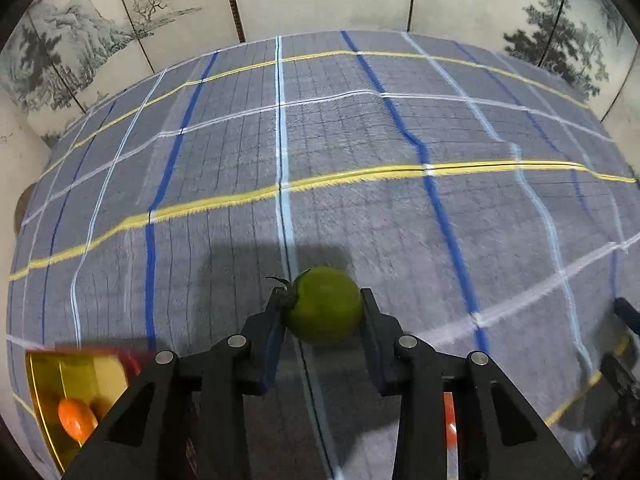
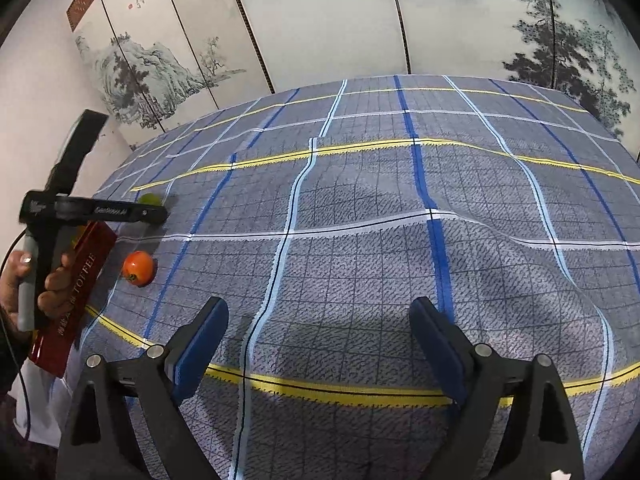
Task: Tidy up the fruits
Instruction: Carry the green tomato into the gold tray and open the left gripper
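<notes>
My left gripper (image 1: 322,300) is shut on a green tomato (image 1: 323,308) with a dark stem, just above the plaid cloth. At the lower left of the left wrist view is a red box with a gold inside (image 1: 44,384), and an orange fruit (image 1: 76,420) lies in it. A second orange fruit (image 1: 450,420) shows partly under the gripper body. In the right wrist view my right gripper (image 2: 320,344) stands open over bare cloth with nothing between its fingers. Far to its left are an orange tomato (image 2: 138,268), the red box (image 2: 86,280) and the green tomato (image 2: 150,199).
A grey-blue plaid cloth (image 2: 360,240) with yellow and blue stripes covers the table. A painted folding screen (image 2: 320,20) stands behind the far edge. A person's hand (image 2: 52,288) grips the left tool's handle at the table's left side.
</notes>
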`<state>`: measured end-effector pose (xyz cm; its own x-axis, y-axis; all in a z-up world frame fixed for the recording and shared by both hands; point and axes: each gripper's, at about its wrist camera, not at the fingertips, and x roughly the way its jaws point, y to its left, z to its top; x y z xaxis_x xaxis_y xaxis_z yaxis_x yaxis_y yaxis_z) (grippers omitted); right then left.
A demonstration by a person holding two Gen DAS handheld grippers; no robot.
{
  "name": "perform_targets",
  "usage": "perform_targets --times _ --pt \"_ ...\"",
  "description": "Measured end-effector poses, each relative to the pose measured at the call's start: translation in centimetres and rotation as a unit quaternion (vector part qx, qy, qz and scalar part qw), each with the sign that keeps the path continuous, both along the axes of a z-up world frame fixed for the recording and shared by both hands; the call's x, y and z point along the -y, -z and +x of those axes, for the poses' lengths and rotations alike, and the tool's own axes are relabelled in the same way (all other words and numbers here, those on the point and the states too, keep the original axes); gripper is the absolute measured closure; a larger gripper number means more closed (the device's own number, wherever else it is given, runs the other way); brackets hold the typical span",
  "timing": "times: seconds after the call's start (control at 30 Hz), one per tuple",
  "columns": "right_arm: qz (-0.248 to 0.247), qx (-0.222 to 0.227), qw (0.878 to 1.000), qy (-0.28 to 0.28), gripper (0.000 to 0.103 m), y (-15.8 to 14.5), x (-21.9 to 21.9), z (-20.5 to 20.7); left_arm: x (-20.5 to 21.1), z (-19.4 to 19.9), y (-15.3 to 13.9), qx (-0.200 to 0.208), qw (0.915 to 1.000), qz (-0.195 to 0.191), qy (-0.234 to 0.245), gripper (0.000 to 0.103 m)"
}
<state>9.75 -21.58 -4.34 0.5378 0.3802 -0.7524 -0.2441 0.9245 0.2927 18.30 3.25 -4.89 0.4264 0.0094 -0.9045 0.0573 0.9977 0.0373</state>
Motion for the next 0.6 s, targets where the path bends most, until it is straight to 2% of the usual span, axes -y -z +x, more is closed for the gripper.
perform_targets --times 0.1,0.23,0.5,0.6 --pt "-0.004 -0.003 1.0 0.001 0.012 0.1 -0.1 0.1 -0.8 -2.7 -2.2 0.018 0.999 -0.037 -0.017 0.067" --pt "-0.014 -0.009 1.0 0.002 0.012 0.3 -0.3 0.4 -2.3 -6.8 -4.8 0.047 0.9958 -0.067 -0.04 0.066" --pt "-0.033 -0.013 0.999 0.001 0.01 0.5 -0.8 0.3 -5.6 -13.3 -7.4 0.068 0.9926 -0.064 -0.077 0.066" --pt "-0.036 -0.013 0.999 0.001 0.01 0.6 -0.8 0.3 -7.6 -15.2 -8.2 0.077 0.9914 -0.053 -0.092 0.066"
